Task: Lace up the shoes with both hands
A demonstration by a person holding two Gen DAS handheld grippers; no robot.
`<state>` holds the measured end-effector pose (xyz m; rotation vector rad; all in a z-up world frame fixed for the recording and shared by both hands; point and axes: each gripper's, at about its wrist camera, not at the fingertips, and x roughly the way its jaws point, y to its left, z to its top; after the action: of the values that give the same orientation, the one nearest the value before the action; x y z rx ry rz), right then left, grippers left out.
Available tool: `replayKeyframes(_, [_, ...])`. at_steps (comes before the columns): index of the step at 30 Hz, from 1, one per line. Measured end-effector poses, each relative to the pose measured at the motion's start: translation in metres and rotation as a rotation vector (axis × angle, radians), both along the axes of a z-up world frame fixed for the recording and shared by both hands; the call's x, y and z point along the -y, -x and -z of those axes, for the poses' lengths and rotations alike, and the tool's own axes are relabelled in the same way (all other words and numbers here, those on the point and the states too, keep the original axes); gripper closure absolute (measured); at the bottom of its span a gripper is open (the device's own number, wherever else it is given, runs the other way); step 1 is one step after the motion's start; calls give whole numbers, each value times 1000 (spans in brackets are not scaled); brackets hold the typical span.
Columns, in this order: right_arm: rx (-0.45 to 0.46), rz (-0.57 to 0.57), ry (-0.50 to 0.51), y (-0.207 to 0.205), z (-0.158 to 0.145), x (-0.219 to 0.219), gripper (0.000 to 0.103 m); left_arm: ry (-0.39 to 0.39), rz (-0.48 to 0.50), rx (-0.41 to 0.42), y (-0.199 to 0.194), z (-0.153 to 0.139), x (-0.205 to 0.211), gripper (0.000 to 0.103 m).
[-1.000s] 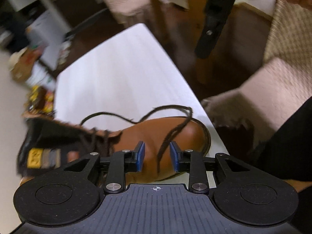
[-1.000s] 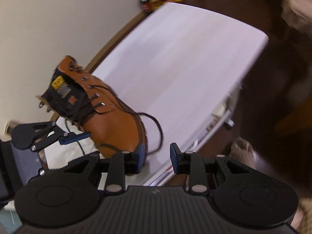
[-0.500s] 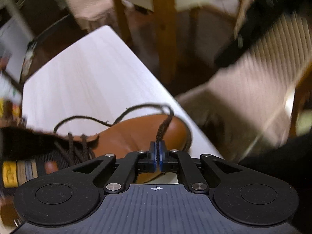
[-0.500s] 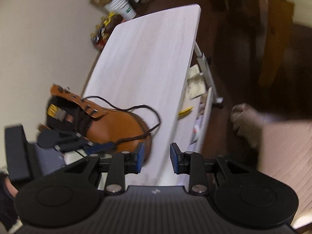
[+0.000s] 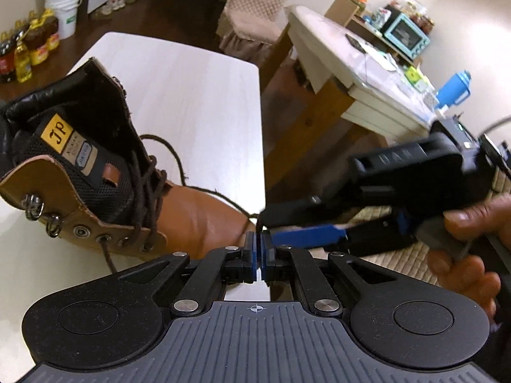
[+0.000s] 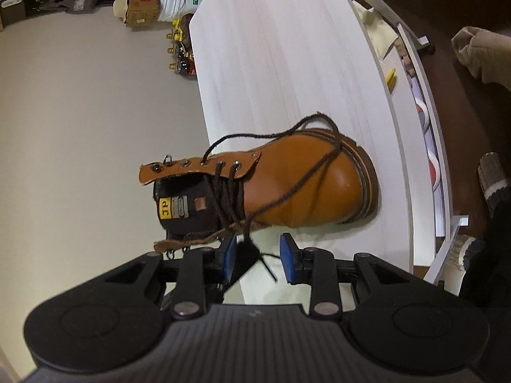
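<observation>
A tan leather boot (image 5: 198, 217) (image 6: 303, 188) with a black tongue lies on the white table (image 5: 191, 95) (image 6: 287, 48), partly laced with a dark brown lace (image 5: 174, 153) (image 6: 306, 178). My left gripper (image 5: 258, 255) is shut on the lace near its free end, just off the boot's near side. In the right wrist view the left gripper's tips (image 6: 246, 250) sit between the fingers of my open right gripper (image 6: 258, 257), and the lace end sticks out beside them. The left wrist view shows the right gripper (image 5: 268, 227) reaching in from the right, held by a hand (image 5: 463, 223).
Beyond the table stand a padded chair (image 5: 255, 9) and a wooden table (image 5: 351, 73) carrying a teal toaster oven. Bottles (image 5: 28, 48) and a white bucket (image 5: 65, 9) sit on the floor at the left. A shelf (image 6: 424, 121) with small items runs under the table's edge.
My left gripper shut on the lace and has kept it pinched while swinging round. The right gripper, still open, has moved in until its fingers straddle the left gripper's tips.
</observation>
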<state>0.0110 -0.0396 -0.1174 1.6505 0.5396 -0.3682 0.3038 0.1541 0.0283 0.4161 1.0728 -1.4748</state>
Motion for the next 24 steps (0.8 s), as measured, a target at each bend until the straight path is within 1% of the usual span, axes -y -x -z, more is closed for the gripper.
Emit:
replayKeyframes(2, [3,-26,8,-5,2,3,70,-2,13,17,1,-3,-1,101])
replayKeyframes(5, [-3,-69,32,-11,2,4,74,-1,23,35,3,-5,-1,101])
replayKeyframes(6, [-7,-86,42,-13,1,5,80,0,25,40,4,-6,0,101])
replayKeyframes(7, [5,-96,64,-13,0,6,96,1,27,46,5,-6,0,101])
replayKeyframes(8, [7,-99,76,-15,-1,6,100,1,29,52,6,-6,0,101])
replayKeyframes(11, [16,-87,83,-16,-3,8,100,3,35,70,8,-8,1,100])
replayKeyframes(14, [41,-36,47,-10,-1,9,100,6,42,87,10,-9,2,91])
replayKeyframes(15, [43,-26,42,-10,0,10,100,6,44,93,11,-9,2,86])
replayKeyframes(16, [51,-10,28,-7,1,10,100,7,46,99,12,-10,2,84])
replayKeyframes(18, [67,14,-1,-4,3,11,100,8,51,110,13,-10,3,83])
replayKeyframes(19, [74,20,-14,-3,4,11,100,8,58,112,14,-10,3,83])
replayKeyframes(20, [75,21,-16,-3,3,11,100,8,68,117,15,-9,4,86])
replayKeyframes(21, [75,21,-18,-3,3,11,100,9,86,128,16,-9,4,91])
replayKeyframes(22, [76,22,-20,-4,3,11,100,9,99,137,18,-9,4,101])
replayKeyframes(24, [69,14,-3,-4,2,11,100,6,107,156,20,-9,4,101])
